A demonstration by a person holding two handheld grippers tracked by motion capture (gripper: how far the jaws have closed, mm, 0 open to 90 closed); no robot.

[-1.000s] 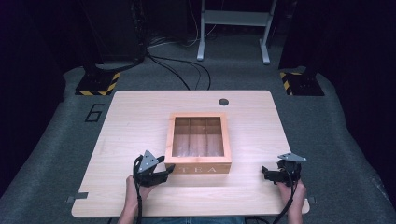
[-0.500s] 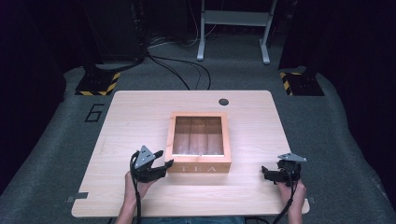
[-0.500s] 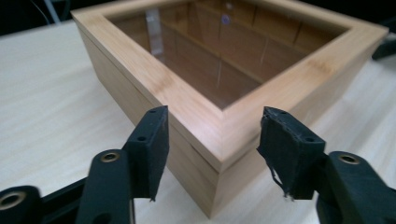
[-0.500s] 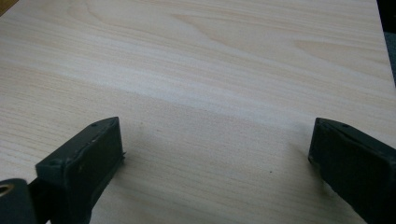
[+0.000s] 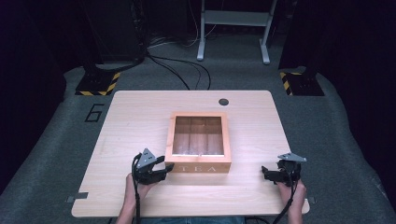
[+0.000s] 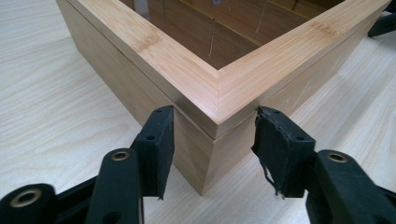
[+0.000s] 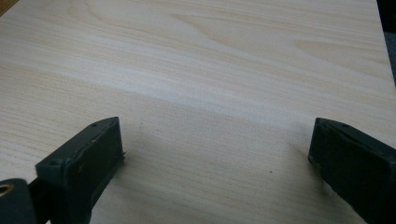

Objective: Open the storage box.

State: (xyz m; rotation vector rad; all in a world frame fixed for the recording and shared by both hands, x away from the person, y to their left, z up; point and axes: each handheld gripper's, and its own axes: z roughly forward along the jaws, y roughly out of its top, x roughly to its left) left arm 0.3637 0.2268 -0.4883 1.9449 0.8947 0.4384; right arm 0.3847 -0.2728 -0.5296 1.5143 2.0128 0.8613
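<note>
A bamboo box (image 5: 198, 167) marked TEA, its lid a wooden frame around a clear pane, stands in the middle of the table (image 5: 140, 116). My left gripper (image 5: 167, 169) is at the box's front left corner. In the left gripper view the jaws of the left gripper (image 6: 212, 135) straddle that corner of the box (image 6: 187, 60), one pad (image 6: 159, 140) beside each face, close but not visibly pressing. They have just been closing. My right gripper (image 5: 265, 171) rests near the table's front right, open over bare wood, with nothing between the jaws of the right gripper (image 7: 217, 144).
A round dark cable hole (image 5: 223, 101) sits near the table's far edge. Beyond the table are grey carpet, cables, a metal stand (image 5: 233, 28) and hazard-striped feet (image 5: 95, 86). The table's front edge lies just under both hands.
My left gripper has edged up to the box's front left corner and its jaws stand narrower. The right gripper and the box have not moved.
</note>
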